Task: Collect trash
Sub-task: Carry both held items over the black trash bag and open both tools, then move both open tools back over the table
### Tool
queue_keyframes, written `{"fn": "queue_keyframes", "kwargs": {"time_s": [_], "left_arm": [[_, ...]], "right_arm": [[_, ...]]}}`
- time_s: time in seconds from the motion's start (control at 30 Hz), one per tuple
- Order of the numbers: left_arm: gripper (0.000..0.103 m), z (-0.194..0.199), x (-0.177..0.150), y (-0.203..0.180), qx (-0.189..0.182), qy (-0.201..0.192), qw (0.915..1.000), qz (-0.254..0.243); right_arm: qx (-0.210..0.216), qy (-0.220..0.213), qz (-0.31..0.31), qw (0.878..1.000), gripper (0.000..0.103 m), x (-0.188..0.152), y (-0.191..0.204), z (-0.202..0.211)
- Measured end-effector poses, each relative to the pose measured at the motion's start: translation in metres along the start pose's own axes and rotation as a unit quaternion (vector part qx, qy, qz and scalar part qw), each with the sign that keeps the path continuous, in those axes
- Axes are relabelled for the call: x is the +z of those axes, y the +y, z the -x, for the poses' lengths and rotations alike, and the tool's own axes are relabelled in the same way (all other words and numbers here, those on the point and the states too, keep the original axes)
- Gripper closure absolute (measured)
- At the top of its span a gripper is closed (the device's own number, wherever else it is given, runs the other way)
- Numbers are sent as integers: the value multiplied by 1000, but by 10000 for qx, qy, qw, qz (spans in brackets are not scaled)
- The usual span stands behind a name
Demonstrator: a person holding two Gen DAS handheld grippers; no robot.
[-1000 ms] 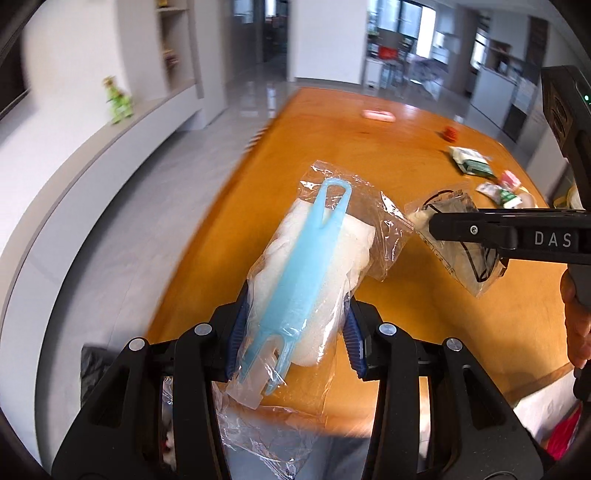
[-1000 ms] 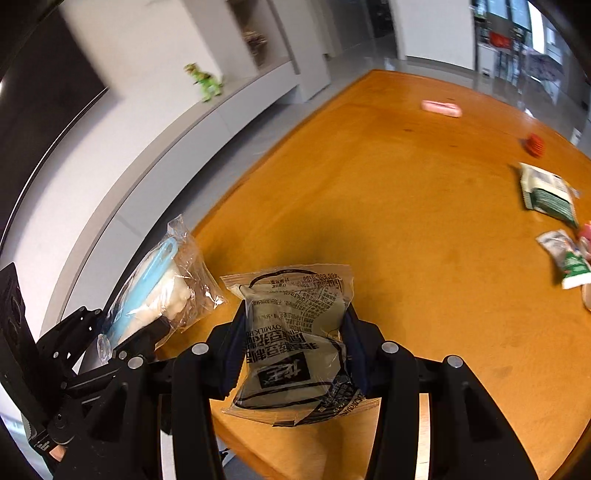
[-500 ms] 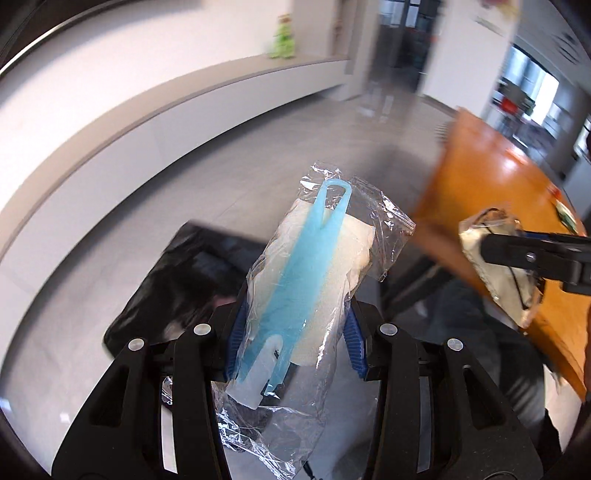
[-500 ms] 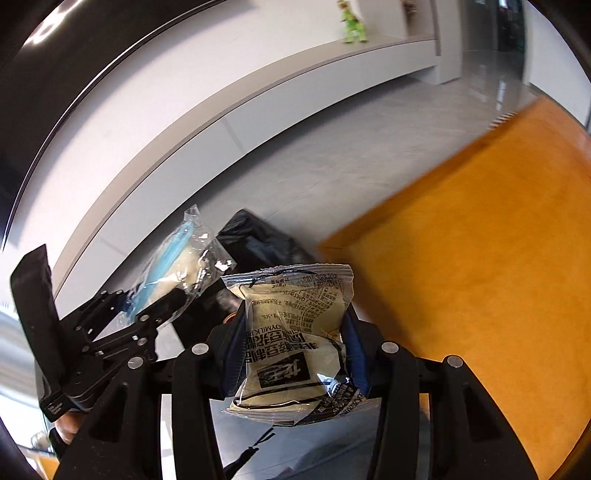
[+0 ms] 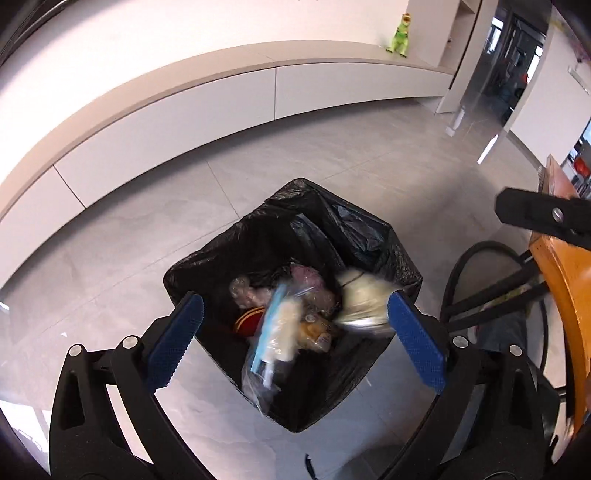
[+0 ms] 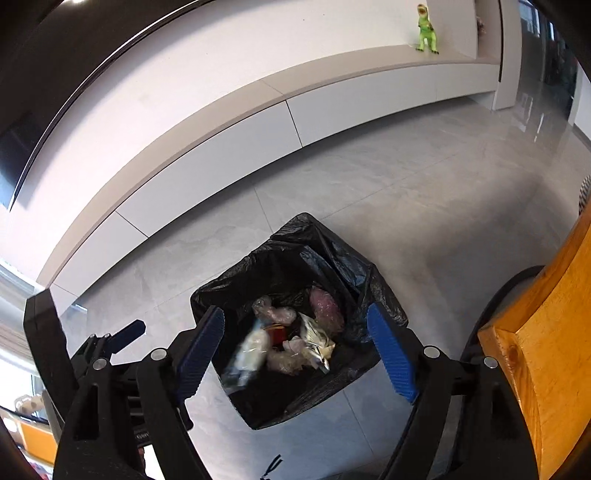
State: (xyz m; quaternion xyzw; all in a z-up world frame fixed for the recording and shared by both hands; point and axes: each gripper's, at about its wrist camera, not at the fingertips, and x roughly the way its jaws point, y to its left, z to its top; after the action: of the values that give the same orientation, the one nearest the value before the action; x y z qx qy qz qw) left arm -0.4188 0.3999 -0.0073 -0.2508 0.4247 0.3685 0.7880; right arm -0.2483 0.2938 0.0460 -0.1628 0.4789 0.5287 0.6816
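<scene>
A bin lined with a black bag (image 5: 229, 251) stands on the floor right under both grippers and holds several wrappers. My left gripper (image 5: 294, 299) hangs over it with its jaws opening and nothing between the pads. Below it the clear packet with the blue fork (image 5: 271, 339) drops blurred into the bag. A cream printed wrapper (image 5: 360, 299) falls beside it. In the right wrist view my right gripper (image 6: 295, 312) is opening too, empty, above the bin (image 6: 236, 284). The fork packet (image 6: 247, 350) is a blur there, and the printed wrapper (image 6: 314, 343) lies among the trash.
The orange table's edge (image 5: 554, 280) (image 6: 535, 350) lies to the right, with black chair tubing (image 5: 480, 280) next to the bin. A long low white cabinet (image 5: 184, 122) runs along the wall, a green dinosaur toy (image 6: 426, 31) on top. Grey tiles surround the bin.
Both grippers swung from the table to above the bin and tipped down. Their jaws went from shut on the two packets to wide apart, and both packets fell into the bag.
</scene>
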Motion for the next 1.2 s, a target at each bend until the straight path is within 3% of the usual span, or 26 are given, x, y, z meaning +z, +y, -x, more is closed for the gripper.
{"fn": "queue_keyframes", "kwargs": {"time_s": [0.13, 0.3, 0.47, 0.6, 0.83, 1.07, 1.2], "left_arm": [[6, 2, 7, -5, -192, 21, 9998, 44], [6, 11, 9, -37, -330, -63, 9989, -337], [6, 33, 18, -94, -648, -177, 9946, -796], [6, 43, 23, -155, -886, -270, 9867, -1337], [6, 50, 20, -276, -1460, -216, 9625, -2275], [6, 50, -2, -384, -1893, -52, 9278, -3213], [6, 52, -15, -433, -2048, 78, 9087, -3637]], "right_arm": [[64, -89, -44, 9999, 23, -7, -4, 11], [9, -263, -193, 9995, 23, -20, -22, 32], [-174, -559, -392, 9975, 23, -37, -61, 68], [-388, -847, -850, 9920, 23, -55, -115, 111], [-1013, -1091, -1670, 9747, 23, -92, -216, 168], [-1726, -1280, -2445, 9455, 23, -139, -310, 228], [-2216, -1108, -2825, 9267, 22, -166, -372, 260]]}}
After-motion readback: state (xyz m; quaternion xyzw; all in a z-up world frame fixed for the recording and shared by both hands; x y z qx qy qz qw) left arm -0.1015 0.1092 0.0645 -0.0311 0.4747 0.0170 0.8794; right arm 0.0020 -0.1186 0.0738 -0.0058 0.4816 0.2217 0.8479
